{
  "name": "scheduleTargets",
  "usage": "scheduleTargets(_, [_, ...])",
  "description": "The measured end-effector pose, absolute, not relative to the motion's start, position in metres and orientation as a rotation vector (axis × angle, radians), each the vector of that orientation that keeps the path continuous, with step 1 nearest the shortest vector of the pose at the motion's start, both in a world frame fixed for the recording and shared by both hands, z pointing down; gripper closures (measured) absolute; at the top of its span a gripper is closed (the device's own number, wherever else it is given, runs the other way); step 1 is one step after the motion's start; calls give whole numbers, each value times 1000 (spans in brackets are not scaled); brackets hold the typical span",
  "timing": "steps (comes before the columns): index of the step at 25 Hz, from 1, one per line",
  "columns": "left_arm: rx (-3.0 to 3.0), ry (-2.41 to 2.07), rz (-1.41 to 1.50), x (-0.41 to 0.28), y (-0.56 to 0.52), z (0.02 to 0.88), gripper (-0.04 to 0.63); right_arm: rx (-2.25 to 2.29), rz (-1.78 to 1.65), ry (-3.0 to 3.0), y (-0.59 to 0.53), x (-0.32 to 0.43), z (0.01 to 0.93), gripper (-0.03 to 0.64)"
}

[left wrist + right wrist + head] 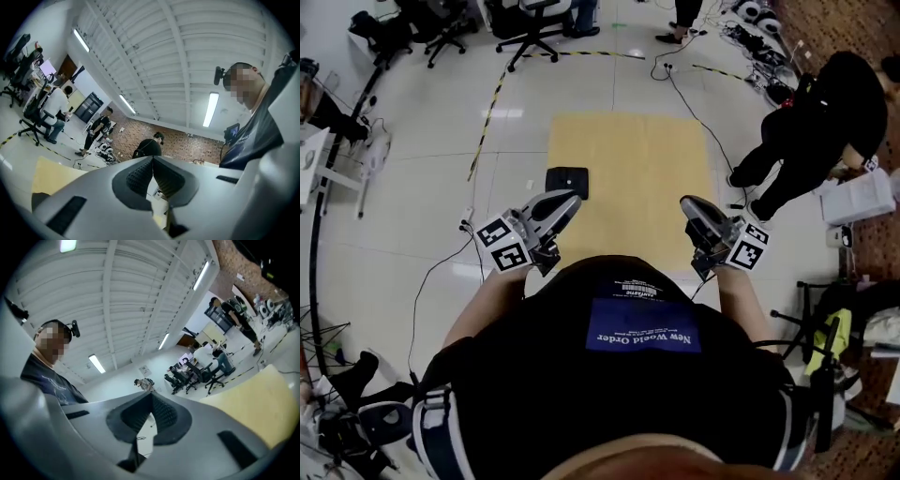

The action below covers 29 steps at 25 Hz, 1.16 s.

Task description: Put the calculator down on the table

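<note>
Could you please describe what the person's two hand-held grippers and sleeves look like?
The left hand-held gripper and right hand-held gripper are smooth grey shells tapering to a beak, with dark ribbed pads inside. Each carries a white cube printed with black square markers. The person wears a black short-sleeved T-shirt with a blue printed patch.

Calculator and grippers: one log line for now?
calculator: lying on table, left edge | left gripper: shut, empty | right gripper: shut, empty | both held off table
</note>
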<state>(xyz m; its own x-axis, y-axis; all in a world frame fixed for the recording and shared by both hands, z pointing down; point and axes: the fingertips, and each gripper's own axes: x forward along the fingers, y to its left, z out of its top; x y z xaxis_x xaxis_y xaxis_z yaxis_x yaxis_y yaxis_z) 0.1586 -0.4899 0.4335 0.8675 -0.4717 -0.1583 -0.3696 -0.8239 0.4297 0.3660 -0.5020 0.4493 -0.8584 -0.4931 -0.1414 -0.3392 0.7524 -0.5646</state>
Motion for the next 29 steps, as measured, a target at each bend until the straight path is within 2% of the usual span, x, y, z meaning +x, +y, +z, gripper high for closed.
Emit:
scheduleTargets(9, [2728,-584,-206,193,-487,428,584,-993,-663,2763,-506,397,474,630])
scheduleTargets(29, [2726,-605,-238,166,-486,427,584,-918,-597,2832,-500,357,466,630])
